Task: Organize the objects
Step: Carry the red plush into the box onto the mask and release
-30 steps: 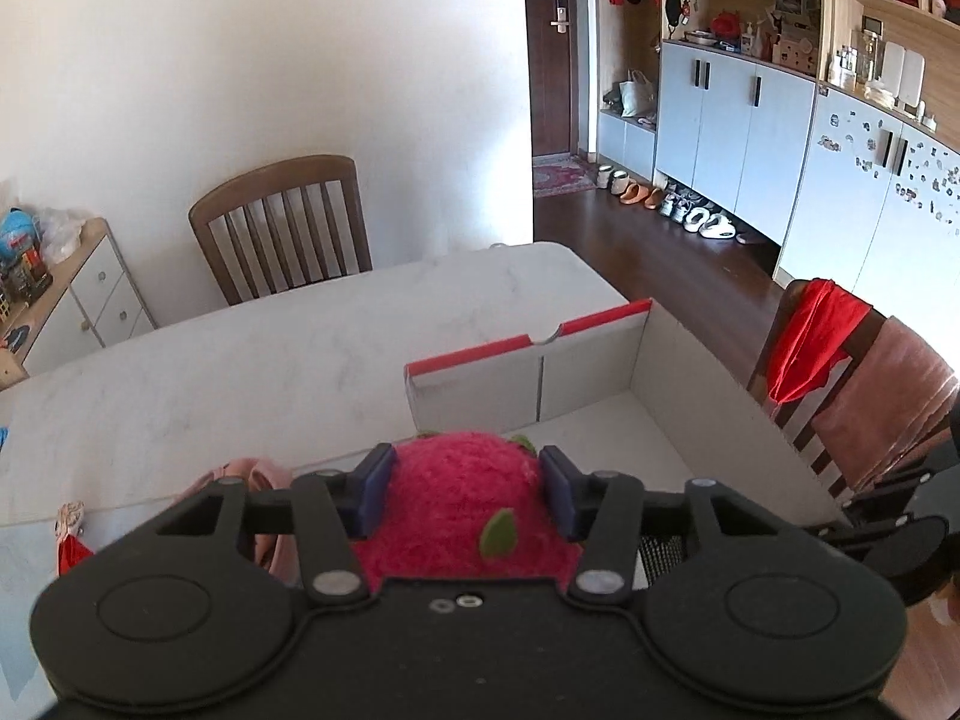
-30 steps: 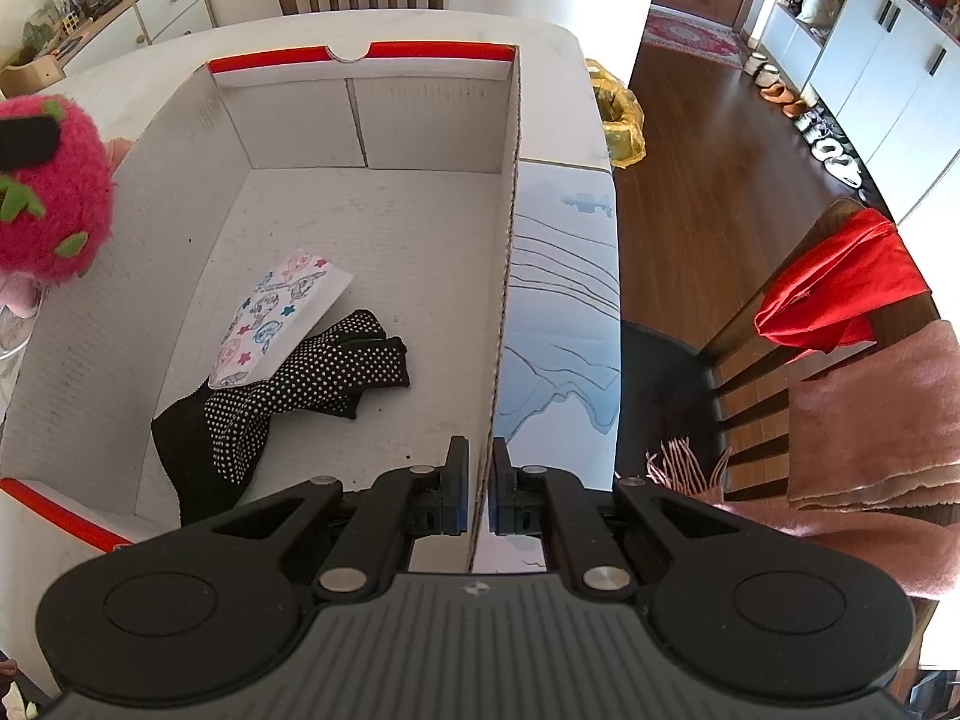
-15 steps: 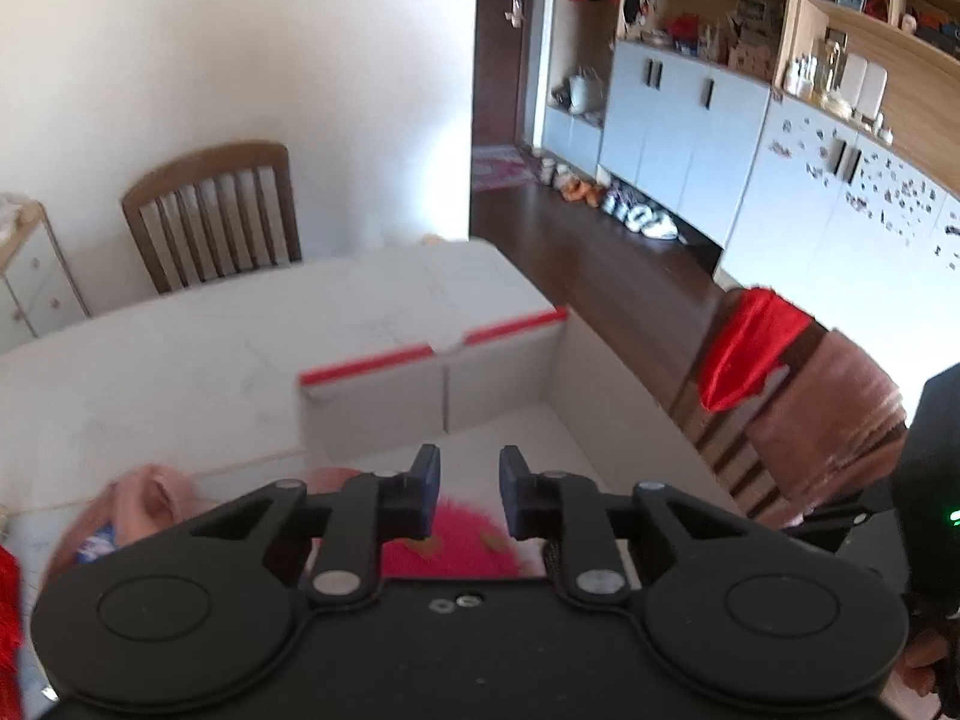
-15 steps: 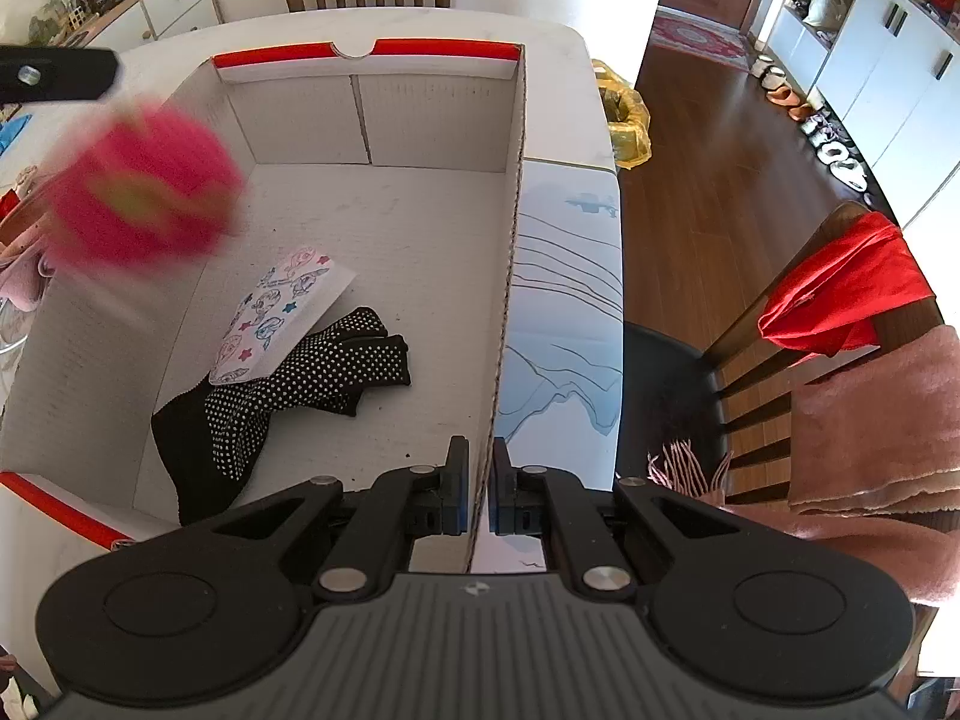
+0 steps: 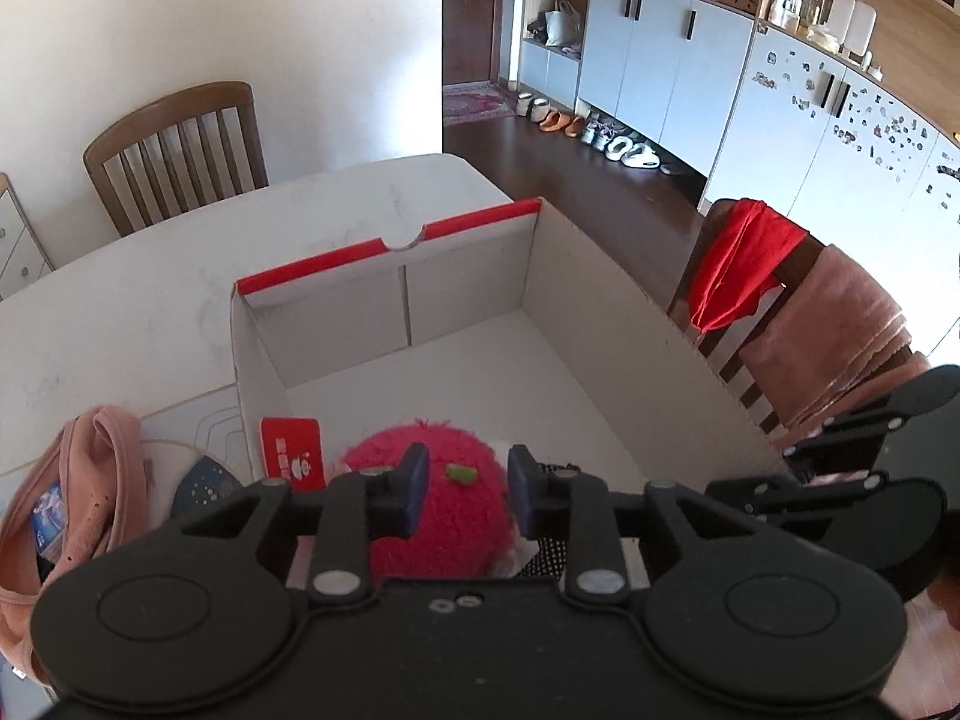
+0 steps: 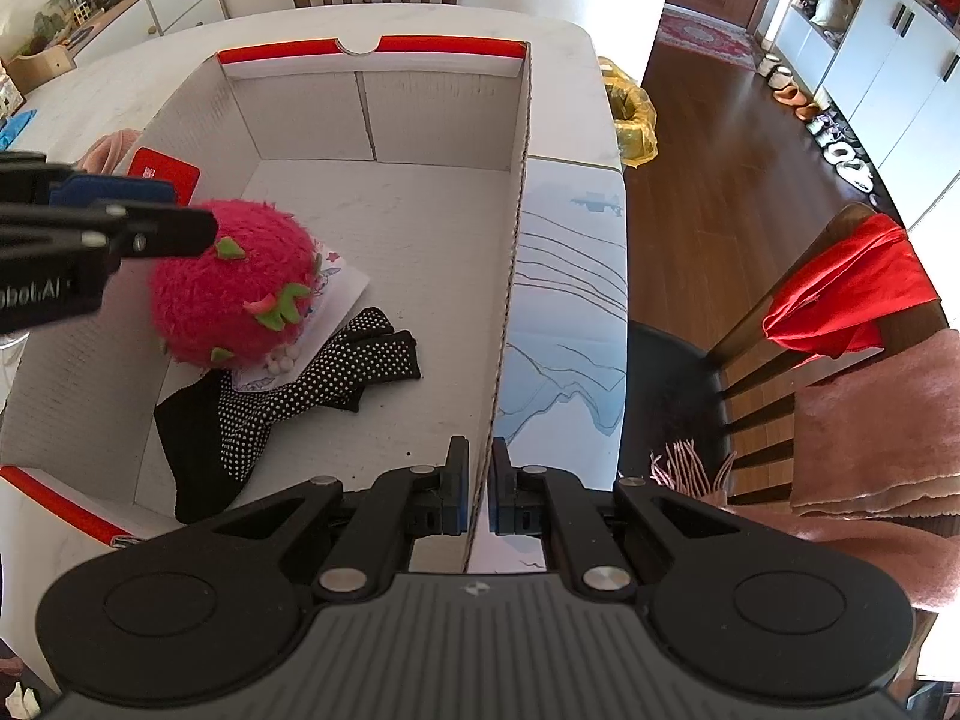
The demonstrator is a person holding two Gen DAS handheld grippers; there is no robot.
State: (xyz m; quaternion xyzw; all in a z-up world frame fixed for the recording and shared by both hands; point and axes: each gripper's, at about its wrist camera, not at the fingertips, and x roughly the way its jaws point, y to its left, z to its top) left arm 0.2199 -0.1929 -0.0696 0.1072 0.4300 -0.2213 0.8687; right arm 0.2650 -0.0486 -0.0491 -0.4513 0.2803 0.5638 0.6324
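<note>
Closest to the right wrist camera, the right gripper (image 6: 477, 495) has its jaws clenched on the near right wall of the large white corrugated cardboard box with red-edged flaps (image 6: 510, 276), pinning that thin panel and steadying the box on the pale marble counter (image 6: 96, 84). Just beyond, on the box floor, lies a black glove with white dots (image 6: 312, 396), partly under a white printed sheet with cartoon figures (image 6: 342, 288), and on top of both rests the fuzzy pink-red plush ball with small green felt leaves (image 6: 231, 288). The left gripper (image 5: 465, 489) hangs over the plush with its jaws opening; the plush shows in the gap between them, but the pads do not appear to press on it, so it seems released and sitting inside the box. A risk from here, as I judge it: the round plush sits perched on a loose sheet and glove, so it could roll if the box is nudged, and fuzz might catch on a pad as the left gripper lifts away and drag the toy back out. The thin wall could also buckle if the right hand pulls sideways. Against the left wall of the box stands a flat red card with a small white cartoon print (image 5: 291, 453). Outside, on the counter, a crumpled salmon-pink cloth (image 5: 102, 468) waits beside the box, probably yet to be sorted.
</note>
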